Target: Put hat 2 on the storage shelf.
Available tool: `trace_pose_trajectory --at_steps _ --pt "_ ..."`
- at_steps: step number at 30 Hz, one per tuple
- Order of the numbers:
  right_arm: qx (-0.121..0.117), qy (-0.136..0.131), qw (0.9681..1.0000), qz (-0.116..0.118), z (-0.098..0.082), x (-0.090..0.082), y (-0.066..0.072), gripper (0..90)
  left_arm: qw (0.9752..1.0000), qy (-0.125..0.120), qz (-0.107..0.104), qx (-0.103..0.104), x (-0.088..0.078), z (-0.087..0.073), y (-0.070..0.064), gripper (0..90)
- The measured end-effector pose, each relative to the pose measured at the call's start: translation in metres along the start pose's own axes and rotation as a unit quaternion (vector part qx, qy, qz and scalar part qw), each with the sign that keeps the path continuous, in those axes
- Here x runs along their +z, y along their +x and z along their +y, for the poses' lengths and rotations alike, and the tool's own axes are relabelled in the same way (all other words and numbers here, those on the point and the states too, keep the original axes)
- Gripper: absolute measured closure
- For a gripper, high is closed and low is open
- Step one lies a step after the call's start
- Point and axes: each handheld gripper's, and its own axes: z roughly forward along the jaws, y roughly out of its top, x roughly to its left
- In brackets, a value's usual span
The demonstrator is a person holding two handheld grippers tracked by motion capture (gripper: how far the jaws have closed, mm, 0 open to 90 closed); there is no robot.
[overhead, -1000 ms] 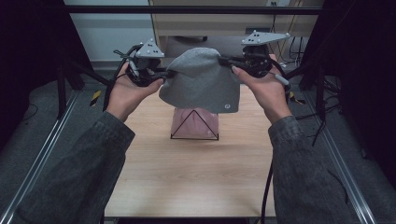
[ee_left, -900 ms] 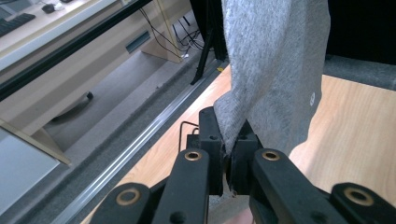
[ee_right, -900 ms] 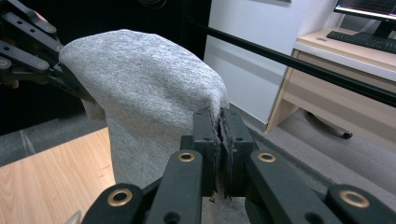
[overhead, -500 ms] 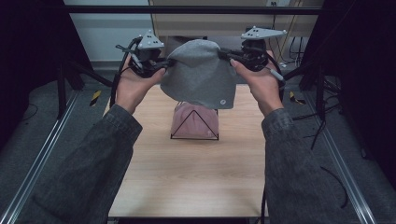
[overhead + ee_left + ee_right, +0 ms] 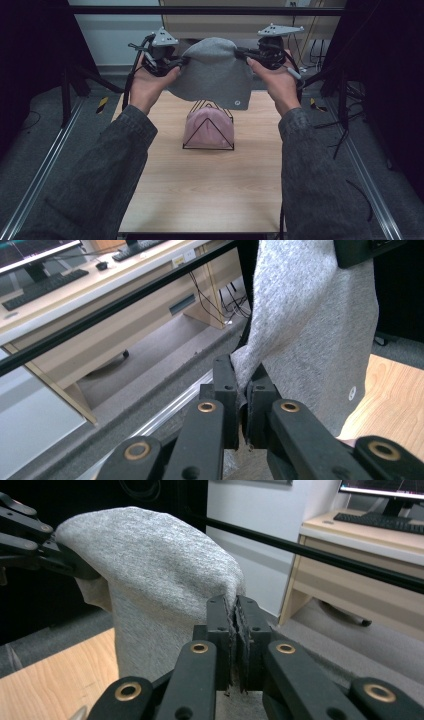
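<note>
Holding the grey beanie [image 5: 215, 75] stretched in the air above the table's far edge, left gripper [image 5: 182, 62] and right gripper [image 5: 241, 52] each pinch its rim; thin bites of knit could slip, dropping it askew onto the wire stand [image 5: 208, 127] already wearing a pink hat [image 5: 207, 129]

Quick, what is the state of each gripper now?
Left gripper: closed on the grey beanie.
Right gripper: closed on the grey beanie.
</note>
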Motion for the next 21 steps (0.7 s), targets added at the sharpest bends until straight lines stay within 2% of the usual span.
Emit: trace_pose_trajectory --at_steps 8,13,21 --pt "0.012 0.017 0.9998 -0.005 -0.012 0.019 -0.016 86.1 1.0 0.007 0.001 -0.006 0.023 -0.009 0.006 86.6" --pt "0.017 0.029 0.9994 -0.006 -0.019 0.026 -0.022 86.1 0.9998 0.017 -0.002 -0.007 0.036 -0.016 0.008 86.6" --pt "0.016 0.039 0.9991 -0.003 -0.033 0.028 -0.018 86.1 0.9994 0.031 -0.009 -0.015 0.044 -0.034 0.004 86.6"
